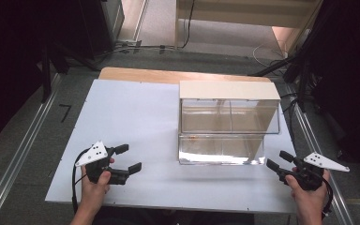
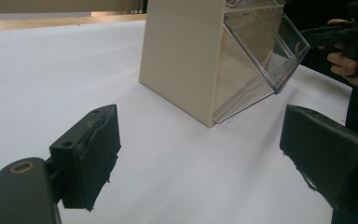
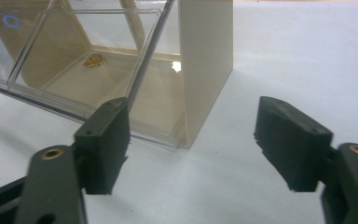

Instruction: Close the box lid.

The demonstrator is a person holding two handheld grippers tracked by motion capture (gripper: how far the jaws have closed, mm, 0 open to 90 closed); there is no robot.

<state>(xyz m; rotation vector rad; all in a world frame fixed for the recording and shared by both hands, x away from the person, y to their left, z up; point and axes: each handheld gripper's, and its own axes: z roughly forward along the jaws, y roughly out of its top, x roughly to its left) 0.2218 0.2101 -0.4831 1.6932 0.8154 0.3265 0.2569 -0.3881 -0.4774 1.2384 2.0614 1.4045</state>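
My left gripper (image 1: 128,158) sits over the near left part of the table (image 1: 136,117), jaws wide apart with bare tabletop between them. Ahead of my left fingers (image 2: 91,156) and off to the right stands the cabinet (image 1: 228,122), its tilted bins facing my side. My right gripper (image 1: 280,160) hovers just beside the cabinet's near right corner, jaws spread. Beyond my right fingers (image 3: 105,142), a small object (image 3: 93,60) lies inside the lower bin (image 3: 98,74).

White-covered table (image 1: 131,117) with a beige-and-clear two-tier bin unit (image 1: 228,122) on it
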